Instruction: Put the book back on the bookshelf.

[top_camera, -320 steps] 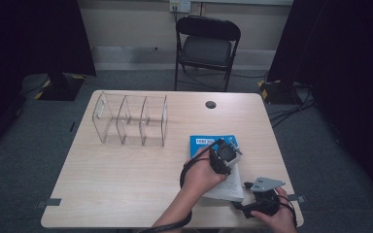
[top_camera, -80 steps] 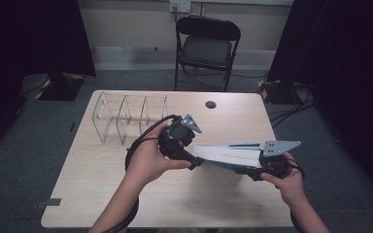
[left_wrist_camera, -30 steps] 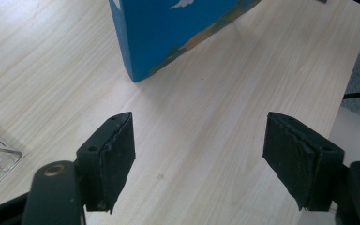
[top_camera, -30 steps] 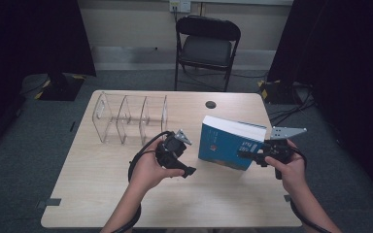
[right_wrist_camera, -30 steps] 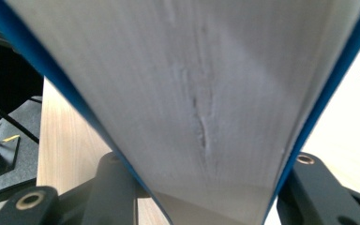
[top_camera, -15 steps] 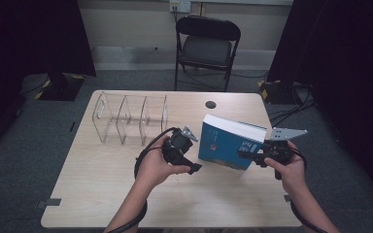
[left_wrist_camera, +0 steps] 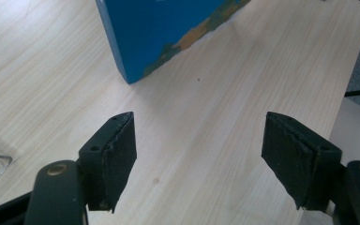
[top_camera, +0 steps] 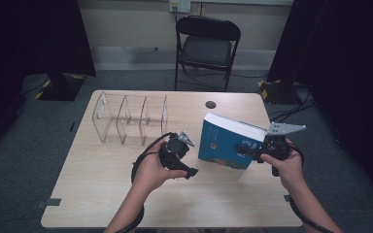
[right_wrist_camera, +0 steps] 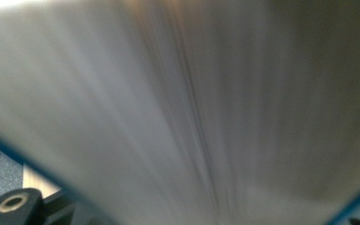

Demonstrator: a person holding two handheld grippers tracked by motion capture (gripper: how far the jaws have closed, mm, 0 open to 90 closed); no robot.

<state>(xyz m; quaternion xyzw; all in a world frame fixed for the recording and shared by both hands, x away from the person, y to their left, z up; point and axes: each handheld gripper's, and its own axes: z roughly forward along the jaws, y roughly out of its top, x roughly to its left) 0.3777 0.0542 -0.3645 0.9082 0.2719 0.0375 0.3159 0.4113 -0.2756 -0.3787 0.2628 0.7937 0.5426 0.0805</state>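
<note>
Blue book [top_camera: 226, 143] upright on worktop [top_camera: 102, 194], between right hand-held gripper [top_camera: 246, 151] jaws just opening; left hand-held gripper [left_wrist_camera: 199, 161] wide, empty.

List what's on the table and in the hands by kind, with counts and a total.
Blue book: 1
Clear divider rack: 1
Hand-held grippers: 2, the left hand-held gripper and the right hand-held gripper
Small dark round disc on the table: 1
Total: 5
</note>
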